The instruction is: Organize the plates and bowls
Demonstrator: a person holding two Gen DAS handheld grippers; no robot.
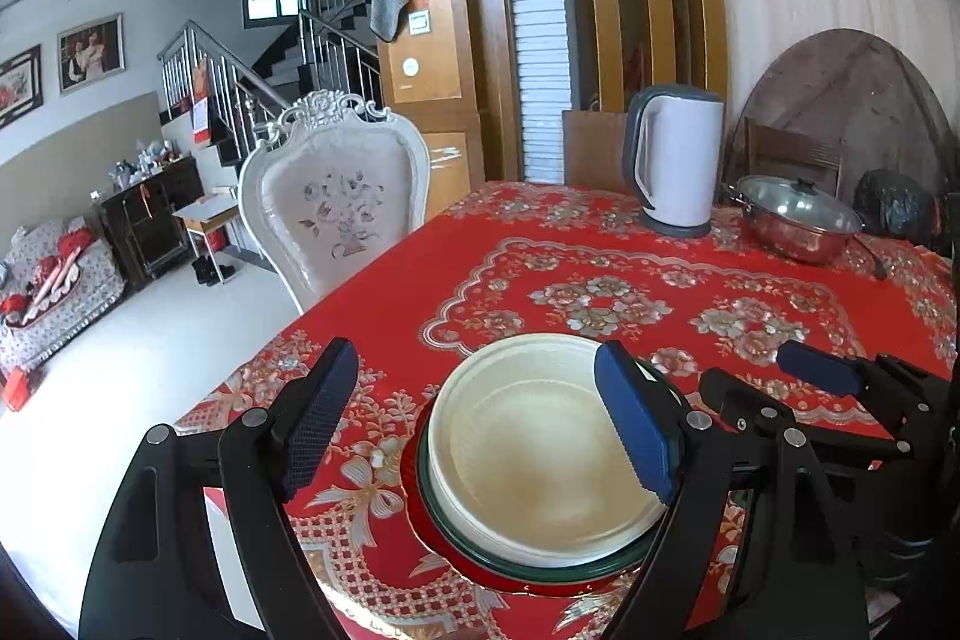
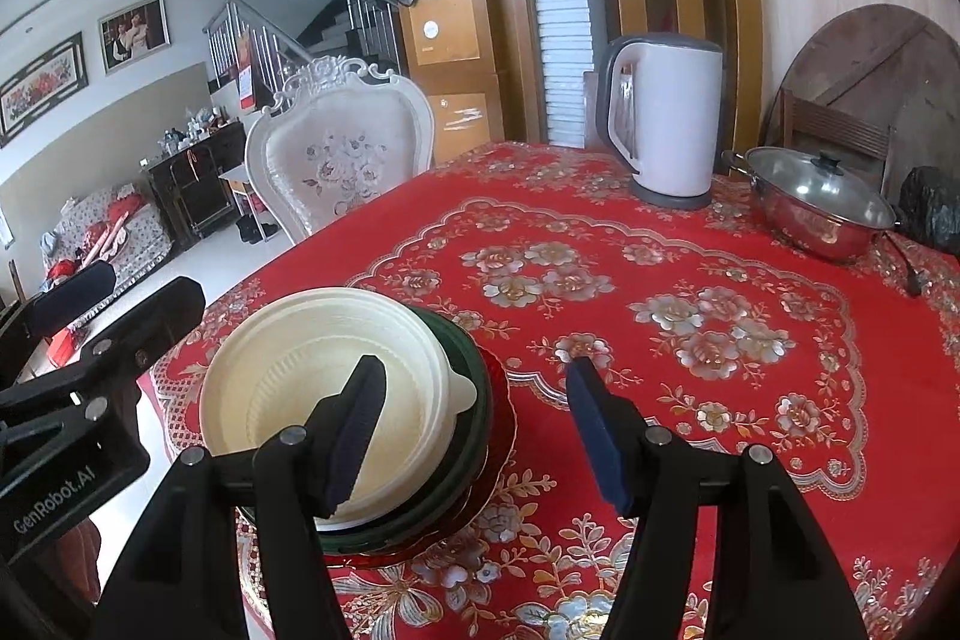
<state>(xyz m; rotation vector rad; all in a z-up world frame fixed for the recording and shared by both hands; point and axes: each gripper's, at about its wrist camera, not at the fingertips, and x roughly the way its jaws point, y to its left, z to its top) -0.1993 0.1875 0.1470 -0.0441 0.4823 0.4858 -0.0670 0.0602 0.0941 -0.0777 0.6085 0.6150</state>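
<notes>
A stack stands near the front left edge of the red floral table: cream bowls [image 1: 540, 448] nested inside a dark green dish [image 1: 576, 571], on a red plate [image 1: 468, 562]. The same cream bowls [image 2: 300, 376], green dish [image 2: 474, 400] and red plate [image 2: 501, 418] show in the right wrist view. My left gripper [image 1: 480, 418] is open and empty, hovering over the stack. My right gripper [image 2: 477, 430] is open and empty, its left finger over the bowl, its right finger over the tablecloth. The right gripper also shows in the left wrist view [image 1: 822, 376].
A white electric kettle [image 2: 666, 124] and a steel pot with a glass lid [image 2: 822, 202] stand at the table's far side, a black cord [image 2: 903, 262] beside the pot. A white ornate chair [image 2: 339, 154] sits at the table's left edge. The red tablecloth [image 2: 660, 280] covers the table.
</notes>
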